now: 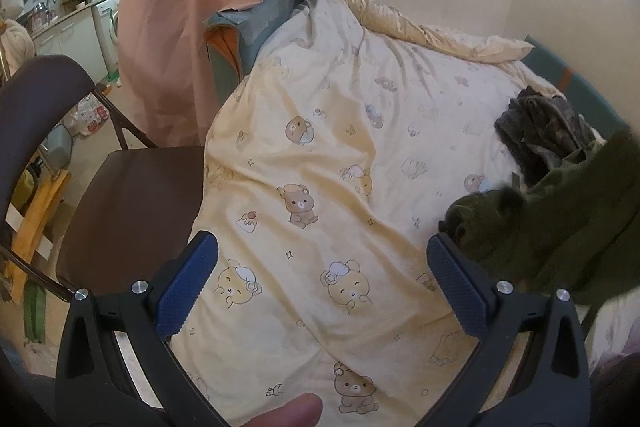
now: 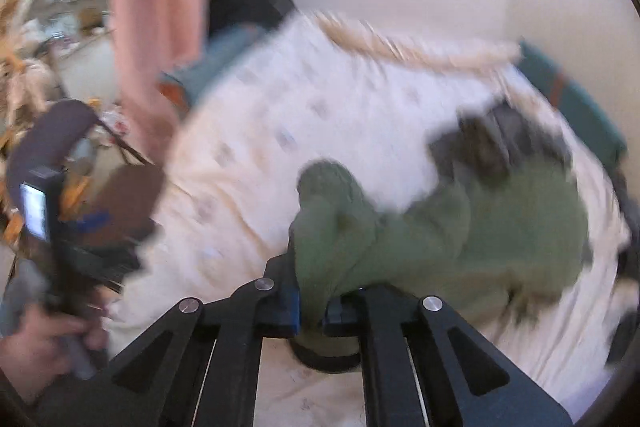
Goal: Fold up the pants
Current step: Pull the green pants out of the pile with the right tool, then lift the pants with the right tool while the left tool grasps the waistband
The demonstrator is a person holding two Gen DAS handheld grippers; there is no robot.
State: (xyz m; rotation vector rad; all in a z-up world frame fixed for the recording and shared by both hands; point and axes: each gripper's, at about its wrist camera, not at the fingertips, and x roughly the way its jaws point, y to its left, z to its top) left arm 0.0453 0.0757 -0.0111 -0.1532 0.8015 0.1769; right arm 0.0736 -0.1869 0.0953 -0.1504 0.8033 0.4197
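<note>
The left gripper (image 1: 322, 269) hung over the bear-print duvet (image 1: 320, 155), its jaws wide apart and empty. The right gripper (image 2: 310, 311) was clamped on a fold of the green pants (image 2: 460, 227), which trailed right across the duvet beside a grey garment (image 1: 540, 131).

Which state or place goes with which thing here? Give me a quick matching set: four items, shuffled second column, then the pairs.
Column 1:
1. left gripper
2. right gripper
3. dark brown folding chair
4. grey camouflage-print garment

Column 2:
A. standing beside the bed
B. fingers wide apart, nothing between them
C. lying bunched on the cream bear-print duvet, near the far side
D. fingers clamped on the olive green pants

Pairs: 1-B, 2-D, 3-A, 4-C
</note>
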